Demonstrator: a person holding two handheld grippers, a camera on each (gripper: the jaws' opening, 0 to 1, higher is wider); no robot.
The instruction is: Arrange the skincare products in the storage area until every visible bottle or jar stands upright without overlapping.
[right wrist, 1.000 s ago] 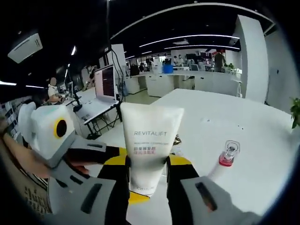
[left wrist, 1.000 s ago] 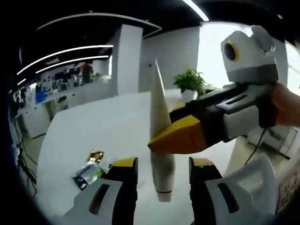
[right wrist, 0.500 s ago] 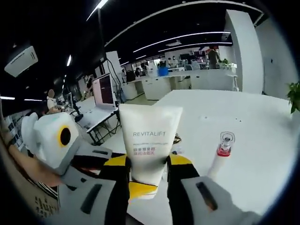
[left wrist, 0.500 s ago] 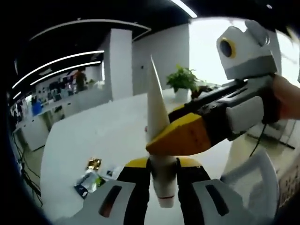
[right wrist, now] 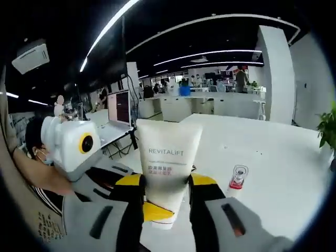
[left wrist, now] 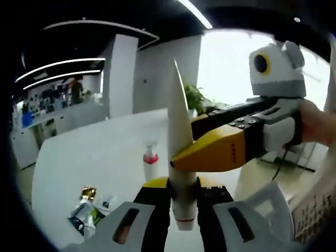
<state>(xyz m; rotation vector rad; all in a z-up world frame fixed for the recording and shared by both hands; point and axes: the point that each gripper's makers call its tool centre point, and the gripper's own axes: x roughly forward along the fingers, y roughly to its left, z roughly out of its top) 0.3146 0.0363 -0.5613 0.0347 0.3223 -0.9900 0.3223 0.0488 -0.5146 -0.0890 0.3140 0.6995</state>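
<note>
Left gripper view: left gripper (left wrist: 177, 191) and right gripper (left wrist: 210, 152) both pinch the white tube (left wrist: 178, 157) above the table (left wrist: 89, 157); a red-collared bottle (left wrist: 150, 160) stands behind, packets (left wrist: 86, 207) lie nearby.

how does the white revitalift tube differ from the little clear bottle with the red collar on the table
The white REVITALIFT tube is held off the table between both grippers; the small clear bottle with the red collar stands alone on the white table. The tube is flat, opaque and printed; the bottle is slim and see-through. Both are upright.
</note>
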